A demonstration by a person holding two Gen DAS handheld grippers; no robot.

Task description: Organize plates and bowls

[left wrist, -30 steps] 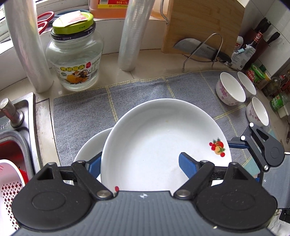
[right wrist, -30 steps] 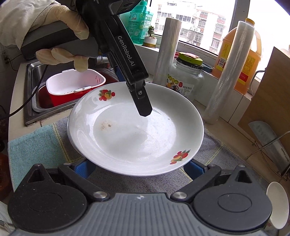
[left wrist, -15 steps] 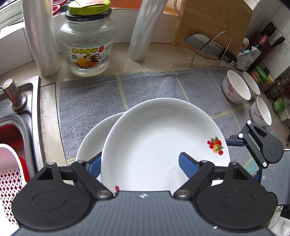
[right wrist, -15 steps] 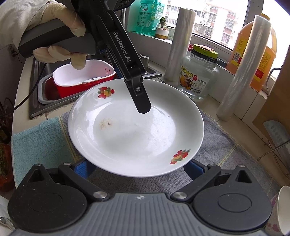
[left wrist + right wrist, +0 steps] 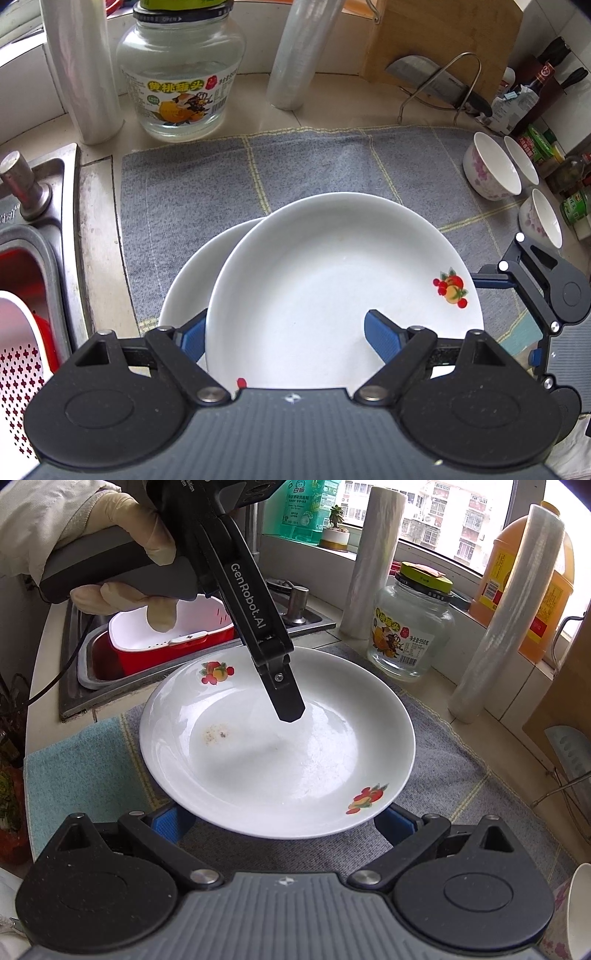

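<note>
Grey mat lies bare behind the plates — left gripper pinches the top plate's rim; right gripper spread.

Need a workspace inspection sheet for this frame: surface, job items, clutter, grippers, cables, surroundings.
Surface: grey mat, teal cloth beside it.
Job's things: top plate overlaps lower plate; brownish specks in the top plate; three bowls at the mat's edge.
Clutter: glass jar, film rolls, cleaver, oil jug.
Grippers: left gripper jaws appear clamped on the top plate's wall; right gripper jaws open, pads under its near rim.
Cables: one dark cable at the counter edge.
Surroundings: sink, red basin, window.
</note>
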